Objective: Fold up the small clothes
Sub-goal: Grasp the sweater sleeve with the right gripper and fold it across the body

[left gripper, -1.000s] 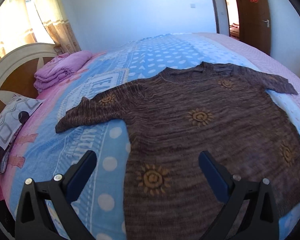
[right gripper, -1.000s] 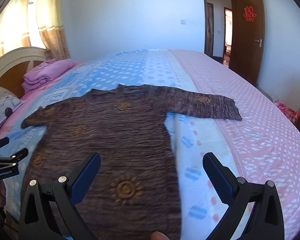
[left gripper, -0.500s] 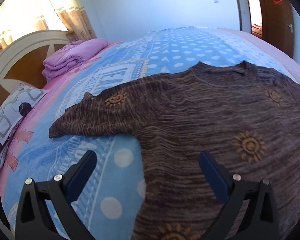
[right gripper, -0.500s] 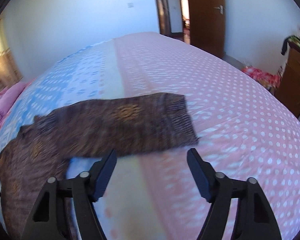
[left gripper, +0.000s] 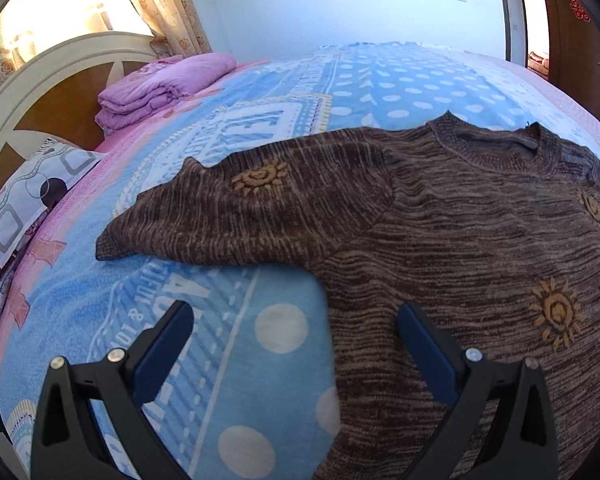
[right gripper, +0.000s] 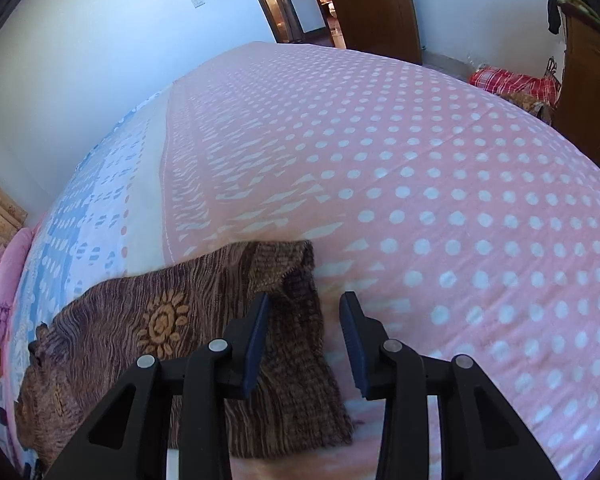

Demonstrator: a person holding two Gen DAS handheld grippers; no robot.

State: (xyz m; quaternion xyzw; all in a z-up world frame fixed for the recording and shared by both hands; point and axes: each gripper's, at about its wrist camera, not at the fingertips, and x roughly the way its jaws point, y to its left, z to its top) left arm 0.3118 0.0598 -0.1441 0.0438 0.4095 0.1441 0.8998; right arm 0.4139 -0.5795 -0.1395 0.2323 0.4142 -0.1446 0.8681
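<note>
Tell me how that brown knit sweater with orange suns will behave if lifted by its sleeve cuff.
The brown knit sweater will probably drape limply: it lies flat, following the bed. Its sleeve cuff already puckers, so likely stretchy. The coarse knit should grip, not slip.

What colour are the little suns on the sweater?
The suns on the brown sweater are golden orange, clearest in the left wrist view.

- The sweater (left gripper: 480, 248) is cut off by the right and lower edge in the left wrist view.
- In the right wrist view the right gripper (right gripper: 304, 340) hides part of the cuff (right gripper: 296, 320).
- The pillow (left gripper: 16, 208) is cut at the left edge.
</note>
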